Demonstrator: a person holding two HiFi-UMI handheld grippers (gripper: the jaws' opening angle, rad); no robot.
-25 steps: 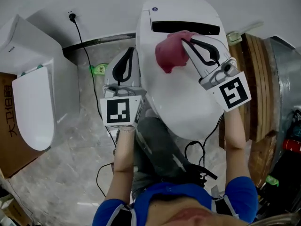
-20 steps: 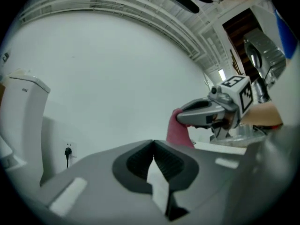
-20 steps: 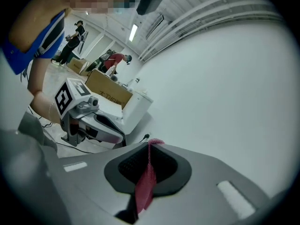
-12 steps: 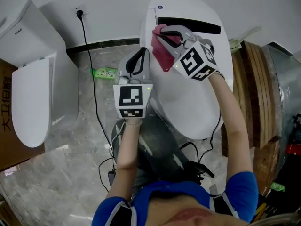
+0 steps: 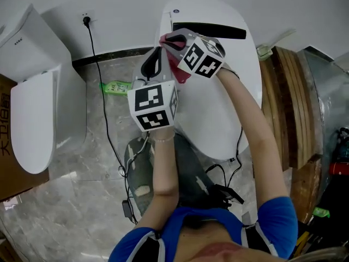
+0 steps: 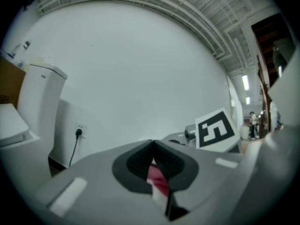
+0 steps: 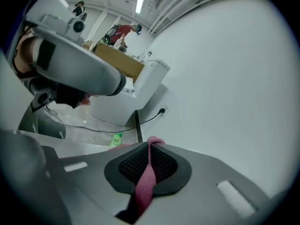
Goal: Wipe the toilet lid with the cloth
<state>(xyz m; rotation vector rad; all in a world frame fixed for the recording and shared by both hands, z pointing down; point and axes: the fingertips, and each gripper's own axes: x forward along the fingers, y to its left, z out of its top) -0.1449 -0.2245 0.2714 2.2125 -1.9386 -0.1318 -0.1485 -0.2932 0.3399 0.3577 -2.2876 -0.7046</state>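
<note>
The white toilet lid (image 5: 218, 102) is down, in the upper middle of the head view. My right gripper (image 5: 167, 39) is shut on the pink cloth (image 5: 175, 65) at the lid's rear left edge, and the cloth hangs against the lid. In the right gripper view the cloth (image 7: 146, 184) runs pinched between the shut right gripper (image 7: 150, 142). My left gripper (image 5: 158, 51) hovers just left of it, beside the toilet, jaws together and holding nothing. In the left gripper view the left gripper (image 6: 153, 142) is shut, and a bit of cloth (image 6: 158, 184) shows beyond it.
A second white toilet (image 5: 32, 119) and a cardboard box (image 5: 4, 146) stand at the left. A green bottle (image 5: 112, 86) lies on the marble floor by the wall. A black cable (image 5: 98, 75) drops from a wall socket. Wooden boards (image 5: 283, 102) lean at the right.
The right gripper has carried the cloth leftward across the rear of the lid to its left edge. The left gripper has shifted slightly right and up, closer to the cloth.
</note>
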